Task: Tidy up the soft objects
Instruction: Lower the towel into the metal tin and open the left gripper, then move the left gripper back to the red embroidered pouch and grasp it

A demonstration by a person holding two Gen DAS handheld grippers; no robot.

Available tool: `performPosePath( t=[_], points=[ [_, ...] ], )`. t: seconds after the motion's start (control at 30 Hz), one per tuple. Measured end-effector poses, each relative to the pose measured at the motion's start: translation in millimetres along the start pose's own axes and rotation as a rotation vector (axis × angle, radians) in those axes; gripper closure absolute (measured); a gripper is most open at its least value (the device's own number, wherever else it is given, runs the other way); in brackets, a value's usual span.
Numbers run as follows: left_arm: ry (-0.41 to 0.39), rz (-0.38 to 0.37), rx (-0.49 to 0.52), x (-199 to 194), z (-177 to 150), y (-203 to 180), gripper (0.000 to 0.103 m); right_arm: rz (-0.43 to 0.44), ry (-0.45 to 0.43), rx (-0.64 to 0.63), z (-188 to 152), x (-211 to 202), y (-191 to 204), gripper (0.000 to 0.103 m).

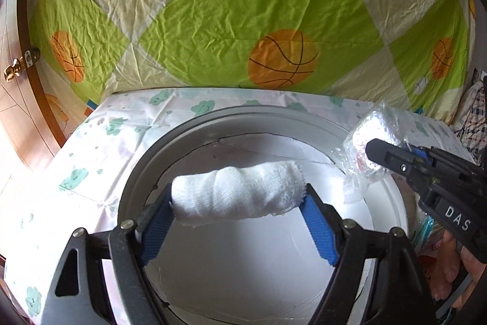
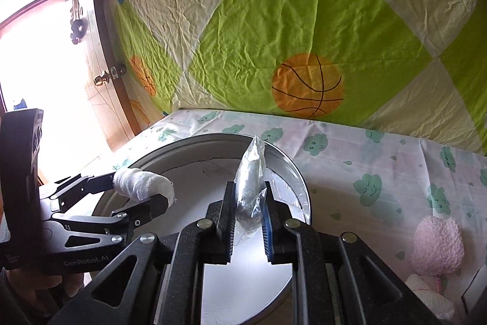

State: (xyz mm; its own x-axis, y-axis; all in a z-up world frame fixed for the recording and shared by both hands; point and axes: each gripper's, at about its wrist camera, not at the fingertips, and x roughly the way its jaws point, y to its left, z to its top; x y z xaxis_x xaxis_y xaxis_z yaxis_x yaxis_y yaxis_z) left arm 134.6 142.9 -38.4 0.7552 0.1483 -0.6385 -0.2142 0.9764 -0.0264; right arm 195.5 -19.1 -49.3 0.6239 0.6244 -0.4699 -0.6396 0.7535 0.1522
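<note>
The left hand-held gripper [image 1: 237, 203] is clamped on a rolled white cloth [image 1: 237, 192]. The roll lies crosswise between the two blue pads, which press on its two ends, so the jaws stand wide apart. The roll hangs in the air over a round grey tray [image 1: 304, 124] that stands on the table [image 1: 91, 142], which is covered with a white cloth printed with green clouds.

The right hand-held gripper [image 2: 249, 203] is almost together and pinches a small packet in clear plastic [image 2: 251, 181]. The packet stands upright between the pads, and its pointed top rises above the fingertips. It is also over the tray, toward the tray's right rim [image 2: 292, 169]. In the left wrist view this packet [image 1: 362, 142] is to the right of the white roll, and the two things are apart.

A pink fluffy thing [image 2: 438, 242] lies on the table to the right of the tray, well apart from both grippers. A green and cream sheet with basketballs [image 2: 304, 51] hangs behind the table.
</note>
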Motion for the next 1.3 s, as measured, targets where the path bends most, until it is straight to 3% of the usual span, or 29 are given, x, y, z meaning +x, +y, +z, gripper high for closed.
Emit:
performPosePath(
  t=[0.27,0.3,0.4,0.43,0.67,0.73,0.93,1.3],
  points=[
    [0.04,0.024,0.0,13,7,7,0.022,-0.014,0.051,-0.026,2,22,4,0.084],
    [0.042,0.03,0.004,13,7,7,0.022,-0.02,0.05,-0.027,3,24,5,0.079],
    [0.045,0.044,0.006,13,9,8,0.021,-0.029,0.039,-0.009,5,21,2,0.047],
    [0.045,0.053,0.007,13,9,9,0.02,-0.024,0.03,-0.005,5,19,2,0.043],
    [0.006,0.073,0.006,3,8,5,0.012,-0.021,-0.014,0.022,12,-17,-2,0.041],
    [-0.018,0.071,0.011,-5,6,1,0.008,-0.022,-0.028,0.023,12,-33,-6,0.035],
    [-0.086,0.035,0.037,-36,-10,-22,0.008,-0.033,-0.062,0.038,4,-83,-23,0.032],
    [-0.144,-0.105,0.094,-89,-67,-77,0.005,-0.124,-0.156,0.101,-68,-176,-54,0.03]
  ],
)
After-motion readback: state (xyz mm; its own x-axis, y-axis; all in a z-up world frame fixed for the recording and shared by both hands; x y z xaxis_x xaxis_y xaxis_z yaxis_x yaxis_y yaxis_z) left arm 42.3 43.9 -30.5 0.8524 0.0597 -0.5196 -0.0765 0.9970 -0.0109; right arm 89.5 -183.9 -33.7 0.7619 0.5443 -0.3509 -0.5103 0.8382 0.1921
